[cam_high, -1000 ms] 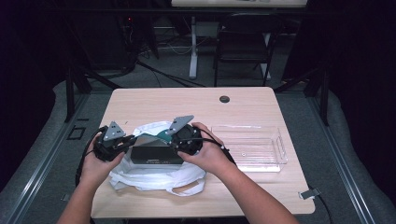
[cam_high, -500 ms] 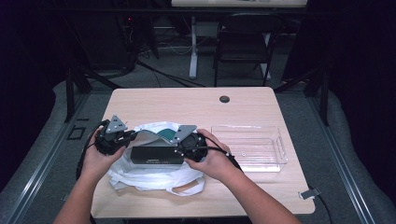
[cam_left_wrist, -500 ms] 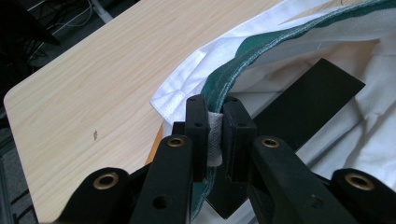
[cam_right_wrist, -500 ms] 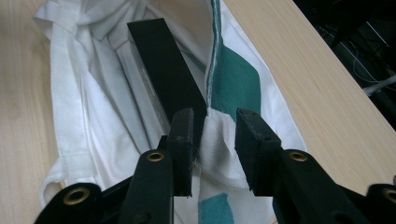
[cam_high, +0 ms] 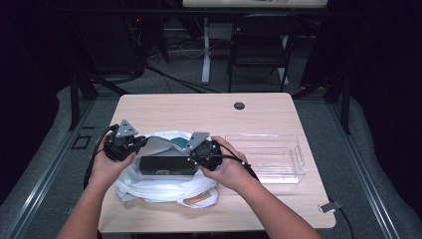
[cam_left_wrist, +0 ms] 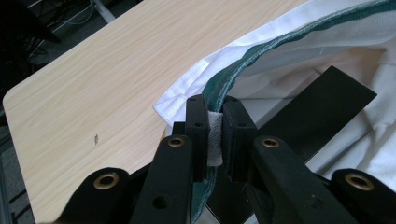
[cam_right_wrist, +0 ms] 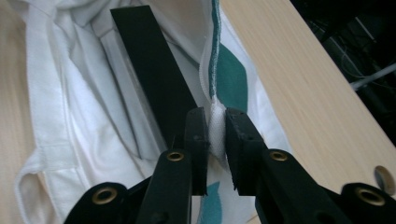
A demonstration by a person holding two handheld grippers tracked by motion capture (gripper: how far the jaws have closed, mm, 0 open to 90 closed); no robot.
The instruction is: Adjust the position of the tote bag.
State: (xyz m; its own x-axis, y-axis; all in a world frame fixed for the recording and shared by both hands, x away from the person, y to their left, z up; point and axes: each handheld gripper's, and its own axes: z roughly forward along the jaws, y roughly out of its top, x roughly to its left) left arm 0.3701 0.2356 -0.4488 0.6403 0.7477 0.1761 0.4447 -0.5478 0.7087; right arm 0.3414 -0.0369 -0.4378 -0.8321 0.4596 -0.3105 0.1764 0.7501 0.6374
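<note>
Both grippers [cam_left_wrist: 215, 135] [cam_right_wrist: 215, 135] pinch bag rim [cam_high: 164, 135]; tray [cam_high: 298, 159] beside

Soft white cloth bag [cam_high: 164, 186] with green woven trim, matt black box [cam_high: 166, 165], pale wood-grain surface [cam_high: 199, 112], clear glossy plastic tray [cam_high: 278, 167].

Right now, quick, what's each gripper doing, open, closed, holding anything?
Left gripper: closed, pinching the green-trimmed rim of the white bag.
Right gripper: fingers have just been closing, now pinching the bag's rim too.

A bag [cam_high: 164, 186] lies on the table's [cam_high: 199, 109] near left, a box [cam_high: 166, 165] inside it, a tray [cam_high: 266, 158] to its right.
</note>
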